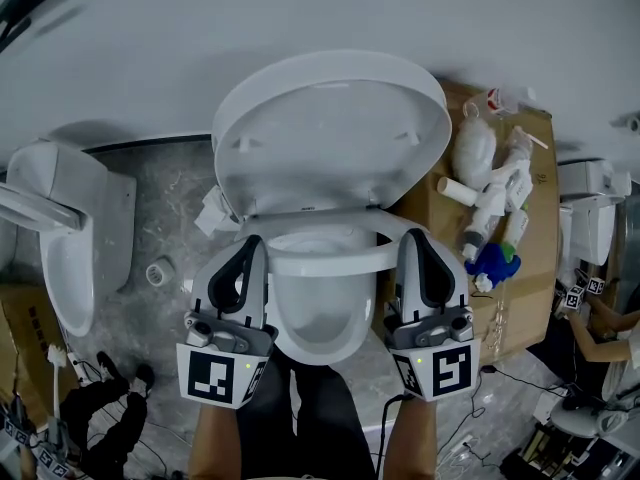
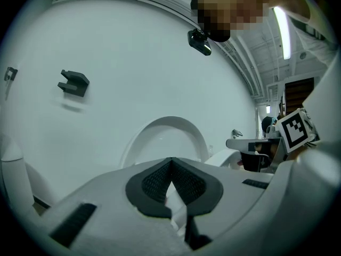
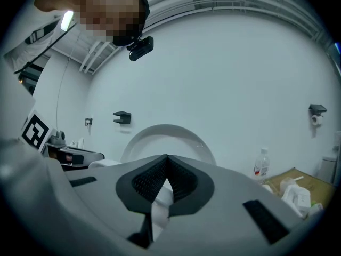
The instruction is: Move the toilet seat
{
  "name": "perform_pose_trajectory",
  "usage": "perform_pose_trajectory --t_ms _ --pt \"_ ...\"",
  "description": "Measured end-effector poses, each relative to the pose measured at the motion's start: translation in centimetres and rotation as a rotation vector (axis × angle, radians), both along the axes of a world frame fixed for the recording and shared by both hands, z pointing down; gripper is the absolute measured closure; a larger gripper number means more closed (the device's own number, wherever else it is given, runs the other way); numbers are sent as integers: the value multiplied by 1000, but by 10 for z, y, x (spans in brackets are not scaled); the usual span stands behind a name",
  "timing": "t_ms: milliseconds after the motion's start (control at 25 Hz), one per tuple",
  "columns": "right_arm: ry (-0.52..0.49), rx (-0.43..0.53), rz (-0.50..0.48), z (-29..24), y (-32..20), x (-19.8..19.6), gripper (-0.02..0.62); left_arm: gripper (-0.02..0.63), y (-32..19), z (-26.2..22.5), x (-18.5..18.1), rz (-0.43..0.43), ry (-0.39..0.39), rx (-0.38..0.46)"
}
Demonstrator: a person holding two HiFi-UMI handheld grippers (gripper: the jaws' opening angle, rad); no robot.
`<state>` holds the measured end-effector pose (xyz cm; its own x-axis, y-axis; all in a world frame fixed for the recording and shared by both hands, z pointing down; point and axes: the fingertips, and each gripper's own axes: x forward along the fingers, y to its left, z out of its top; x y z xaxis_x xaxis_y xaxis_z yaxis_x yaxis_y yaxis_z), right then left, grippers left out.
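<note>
At centre of the head view a white toilet bowl (image 1: 318, 318) is seen on a grey floor (image 1: 165, 198), with its lid (image 1: 330, 133) raised toward the wall. The toilet seat (image 1: 330, 260) appears raised above the bowl, its ring spanning between both grippers. The left gripper (image 1: 256, 245) is placed at the seat's left side, the right gripper (image 1: 412, 238) at its right side, both pointed toward the lid. Both pairs of jaws are closed, pad tips meeting (whether the seat rests on them cannot be told). A second toilet (image 1: 70, 238) is seen at left, a cardboard box (image 1: 535, 228) with bottles (image 1: 490, 208) at right
</note>
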<state>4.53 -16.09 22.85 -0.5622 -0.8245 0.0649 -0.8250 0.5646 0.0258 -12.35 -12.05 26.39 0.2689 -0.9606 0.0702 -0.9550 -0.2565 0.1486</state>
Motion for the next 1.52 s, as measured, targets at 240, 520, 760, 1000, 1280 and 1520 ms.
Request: perform_pose_trajectory --t_ms 240,520,760,1000,1280,1520 --pt "-8 9 1 -2 -14 -3 583 597 -12 -1 -3 -4 -9 10" --pt "-15 15 -13 -3 -30 -8 583 597 -26 -3 -7 -16 -23 21" --pt "-18 13 -22 -3 -43 -13 583 597 -37 -3 -10 -12 -24 25" --pt "-22 15 -32 -2 -58 -17 583 597 -50 -3 -14 -17 -32 32" --pt "-32 19 -33 -1 -76 -21 583 597 -66 -3 -17 -23 -48 46" --pt "-39 19 -41 0 -87 -25 583 597 -76 -3 -20 -23 -61 57"
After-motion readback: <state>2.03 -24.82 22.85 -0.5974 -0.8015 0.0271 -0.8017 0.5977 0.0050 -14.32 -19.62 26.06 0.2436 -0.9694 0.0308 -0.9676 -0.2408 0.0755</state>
